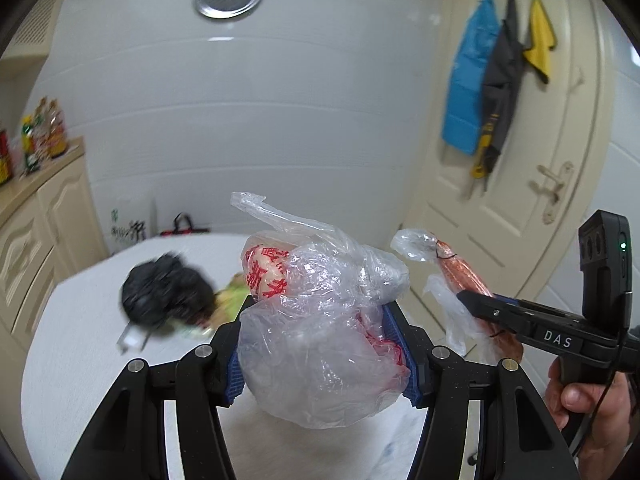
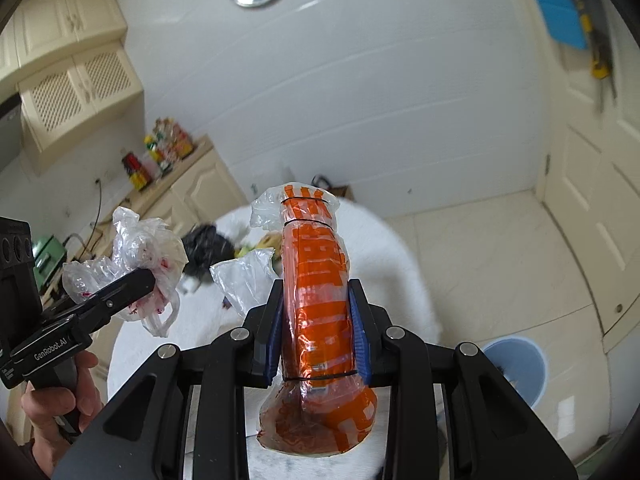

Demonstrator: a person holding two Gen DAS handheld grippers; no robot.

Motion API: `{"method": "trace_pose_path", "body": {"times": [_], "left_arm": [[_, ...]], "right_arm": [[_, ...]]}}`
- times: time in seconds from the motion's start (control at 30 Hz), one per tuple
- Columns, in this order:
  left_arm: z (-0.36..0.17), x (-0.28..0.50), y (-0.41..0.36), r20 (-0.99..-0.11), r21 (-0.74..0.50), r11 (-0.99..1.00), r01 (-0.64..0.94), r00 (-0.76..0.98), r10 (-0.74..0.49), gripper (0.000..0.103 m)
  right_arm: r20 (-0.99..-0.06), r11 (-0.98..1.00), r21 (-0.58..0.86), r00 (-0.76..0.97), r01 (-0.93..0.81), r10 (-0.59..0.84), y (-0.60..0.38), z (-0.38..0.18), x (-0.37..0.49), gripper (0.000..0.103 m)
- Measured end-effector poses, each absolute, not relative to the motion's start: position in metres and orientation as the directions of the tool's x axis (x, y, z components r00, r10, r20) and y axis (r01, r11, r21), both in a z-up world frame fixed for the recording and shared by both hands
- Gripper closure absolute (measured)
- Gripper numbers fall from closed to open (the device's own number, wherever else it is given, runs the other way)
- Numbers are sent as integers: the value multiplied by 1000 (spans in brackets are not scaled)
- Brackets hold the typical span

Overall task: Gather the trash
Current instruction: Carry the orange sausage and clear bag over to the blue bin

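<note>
My left gripper (image 1: 320, 344) is shut on a crumpled clear plastic bag (image 1: 320, 332) with red print, held above the white round table (image 1: 80, 340). In the right wrist view that same bag (image 2: 140, 256) shows at the left in the left gripper (image 2: 152, 276). My right gripper (image 2: 316, 328) is shut on an orange printed packet (image 2: 316, 292) wrapped in clear film and bound with black bands. The left wrist view shows that packet (image 1: 460, 276) at the right in the right gripper (image 1: 464, 296). A black crumpled bag (image 1: 164, 292) and yellow-green scraps (image 1: 234, 292) lie on the table.
A blue bin (image 2: 520, 372) stands on the tiled floor to the table's right. Cream cabinets (image 1: 36, 240) with bottles (image 1: 44, 136) on top run along the left. A door (image 1: 520, 152) with hanging cloths is at the right. A person's hand (image 2: 60, 404) grips each handle.
</note>
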State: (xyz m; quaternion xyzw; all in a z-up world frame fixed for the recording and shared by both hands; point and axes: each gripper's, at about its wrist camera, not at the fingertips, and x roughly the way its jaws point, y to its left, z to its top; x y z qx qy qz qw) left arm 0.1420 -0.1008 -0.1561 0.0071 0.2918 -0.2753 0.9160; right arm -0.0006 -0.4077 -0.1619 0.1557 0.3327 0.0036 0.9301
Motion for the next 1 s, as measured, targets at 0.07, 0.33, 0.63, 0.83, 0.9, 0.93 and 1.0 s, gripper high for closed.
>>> {"method": "trace_pose_path", "body": {"times": [0.07,0.33,0.63,0.83,0.9,0.93,1.0], "left_arm": [[-151,140,-115,-525,-140,830,541,670,-525,48],[-149,149,-180,-507,-133,750,648,606,-614,48],[-173,194,-266,-573,-166,657,736,470,-671,48],[-199,227,-331,-642,-186,615,766,379,-666,48],[-211,238,-356,-676,-192,607,772,344,-652,48],[-222,244,-367,-696,-196,604,773,324,-640,48],[-236,254,-385,-727,-201,603,772,295,-620,48]], "right_arm": [[-602,950,288,794,119,83,-419,-152,-9,74],[-569,923,263,818,281,-87,-484,-125,-48,74],[-605,834,263,756,484,-248,-571,-143,-84,74],[-660,771,265,692,579,-292,-621,-180,-93,74],[-688,749,272,666,604,-288,-638,-200,-93,73],[-700,739,276,656,614,-284,-644,-208,-91,74],[-724,718,285,634,635,-272,-656,-230,-89,74]]}}
